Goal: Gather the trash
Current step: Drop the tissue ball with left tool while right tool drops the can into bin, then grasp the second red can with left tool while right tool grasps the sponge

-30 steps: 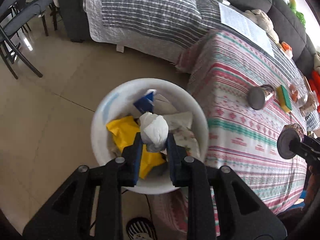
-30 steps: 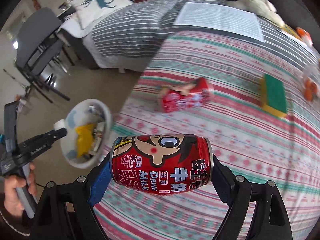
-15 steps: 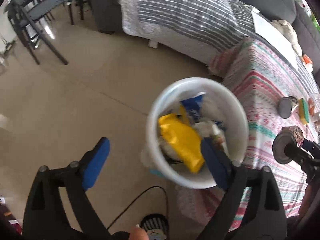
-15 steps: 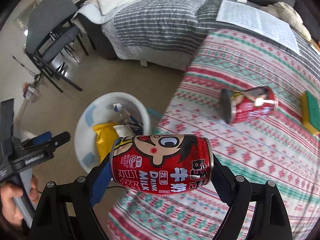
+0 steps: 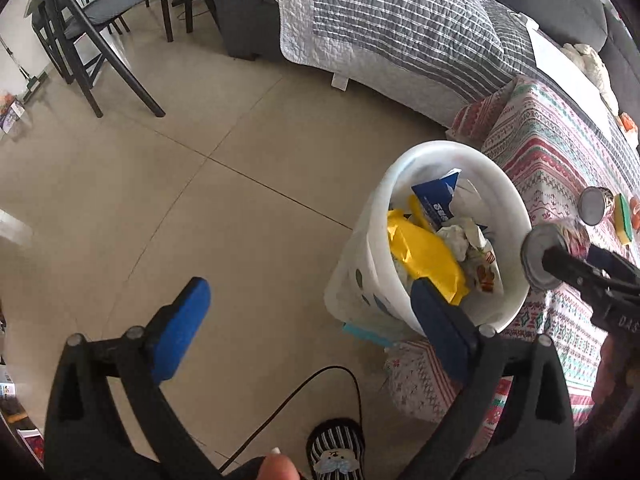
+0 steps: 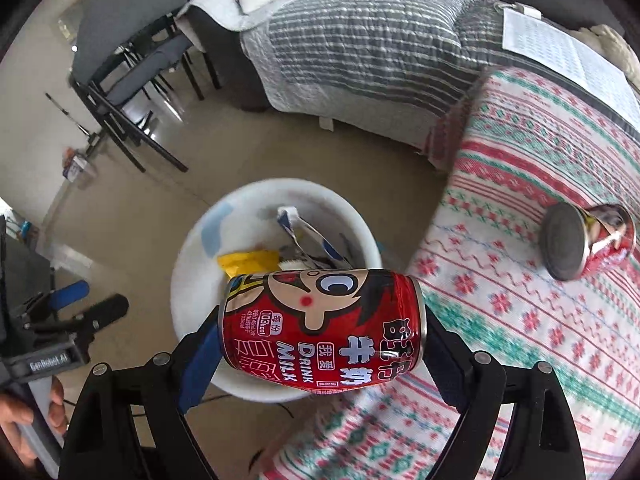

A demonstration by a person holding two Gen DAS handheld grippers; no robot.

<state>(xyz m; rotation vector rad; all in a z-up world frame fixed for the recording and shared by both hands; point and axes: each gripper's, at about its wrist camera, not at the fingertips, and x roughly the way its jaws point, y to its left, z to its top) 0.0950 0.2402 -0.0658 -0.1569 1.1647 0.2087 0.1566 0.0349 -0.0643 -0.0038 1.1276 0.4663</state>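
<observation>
A white trash bin [image 5: 516, 208] stands on the floor beside the table, holding a yellow wrapper [image 5: 424, 252], a blue carton and crumpled paper. My left gripper [image 5: 308, 324] is open and empty, low beside the bin. My right gripper [image 6: 320, 344] is shut on a red milk drink can [image 6: 320, 332], held sideways over the bin's [image 6: 188, 288] near rim. That can also shows in the left wrist view [image 5: 556, 252], at the bin's right edge. A second red can [image 6: 588, 240] lies on its side on the table.
The table carries a red, green and white patterned cloth [image 6: 540, 320]. A green and yellow sponge [image 5: 623, 216] lies on it. A sofa with a grey striped quilt [image 5: 400, 32] is behind. Dark chairs [image 5: 100, 20] stand far left. A cable [image 5: 304, 396] runs across the tiled floor.
My left gripper opened, dropped the white paper wad into the bin and drew back left. My right gripper carried the can from over the table to above the bin.
</observation>
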